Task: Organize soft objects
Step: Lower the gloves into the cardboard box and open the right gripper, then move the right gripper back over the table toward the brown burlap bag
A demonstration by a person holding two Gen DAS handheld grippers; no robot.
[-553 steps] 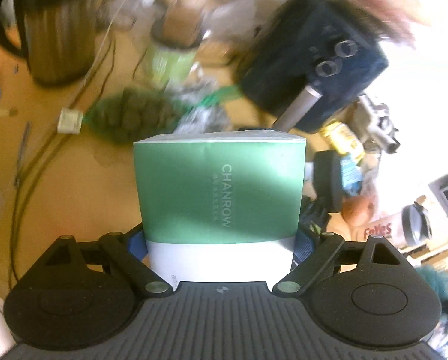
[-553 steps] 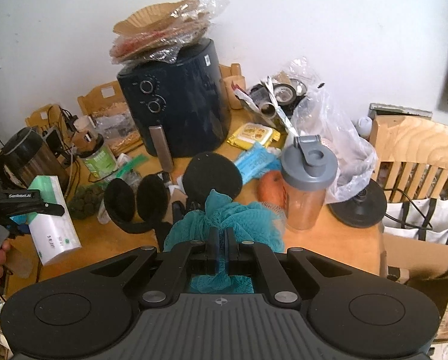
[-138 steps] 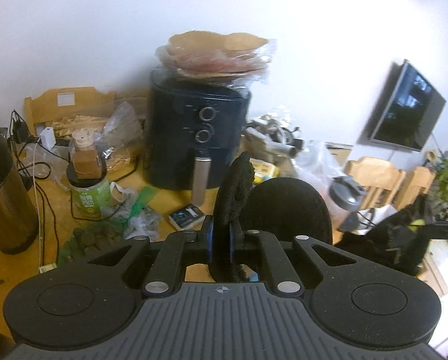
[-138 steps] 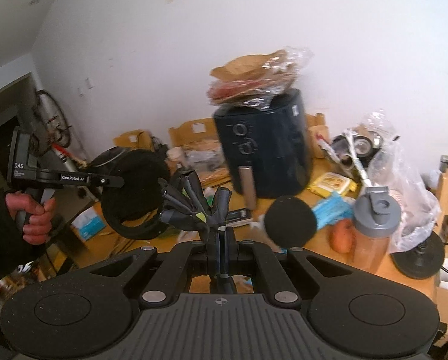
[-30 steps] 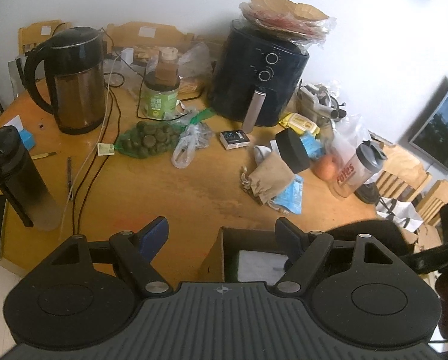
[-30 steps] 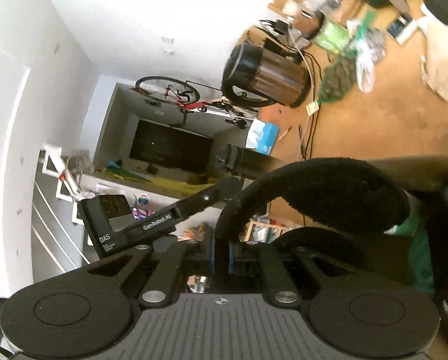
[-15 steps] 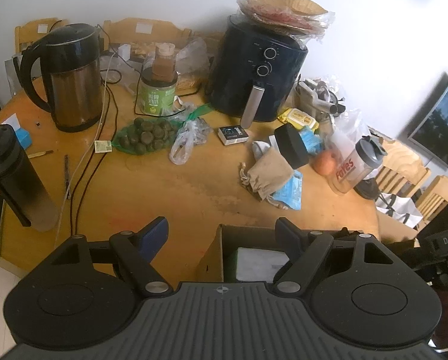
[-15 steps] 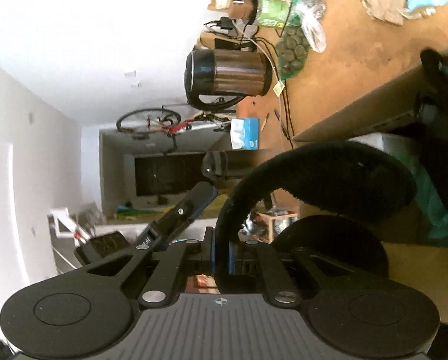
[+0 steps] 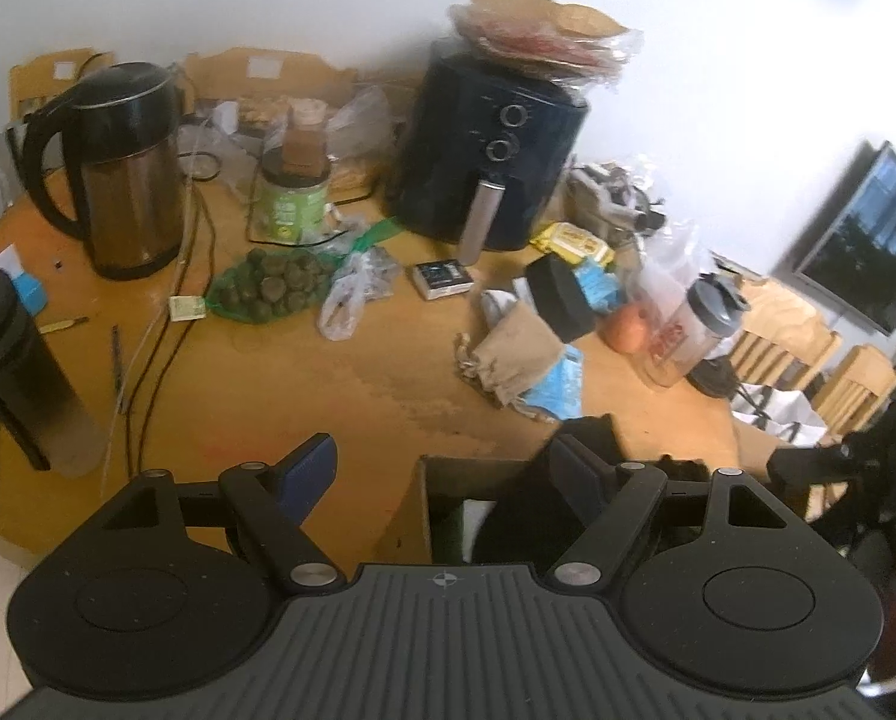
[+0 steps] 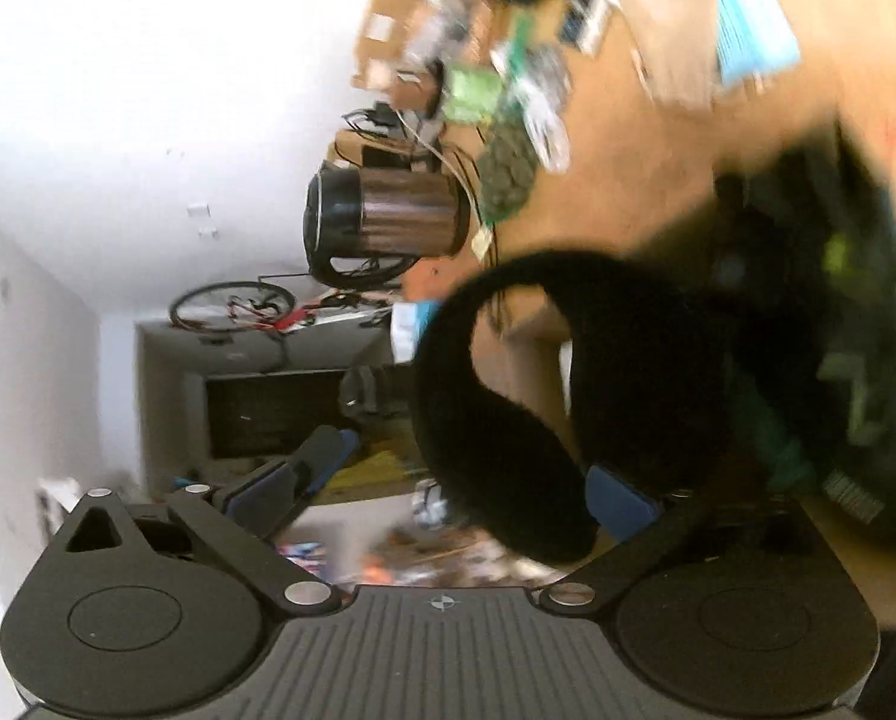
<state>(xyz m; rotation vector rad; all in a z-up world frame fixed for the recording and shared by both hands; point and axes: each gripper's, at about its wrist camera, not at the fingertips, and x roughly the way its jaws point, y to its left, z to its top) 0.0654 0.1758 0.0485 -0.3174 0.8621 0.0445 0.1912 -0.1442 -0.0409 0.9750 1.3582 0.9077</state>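
Observation:
The black fuzzy earmuffs (image 10: pixel 508 408) hang between the jaws of my right gripper (image 10: pixel 466 468). Those jaws are opening wide and no longer pinch the band. The picture is blurred. Just right of the earmuffs, in the cardboard box (image 9: pixel 423 492), lie a black-and-green glove (image 10: pixel 856 360) and a teal loofah (image 10: pixel 778 450). My left gripper (image 9: pixel 441 456) stands open and empty over the box's near left corner. In the left wrist view the earmuffs (image 9: pixel 508 525) show dark inside the box. On the table remain a brown drawstring pouch (image 9: pixel 514 354) and a black round pad (image 9: pixel 559 300).
The wooden table (image 9: pixel 327 384) holds a steel kettle (image 9: pixel 123 180), a dark air fryer (image 9: pixel 490 150), a black bottle (image 9: pixel 15 372), a shaker bottle (image 9: pixel 688 330), a green net bag (image 9: pixel 267 291) and loose cables (image 9: pixel 165 324). Chairs (image 9: pixel 808 348) stand at the right.
My right gripper's jaws went from shut on the earmuff band to wide apart. It rolled and sank toward the box. The left gripper stayed where it was.

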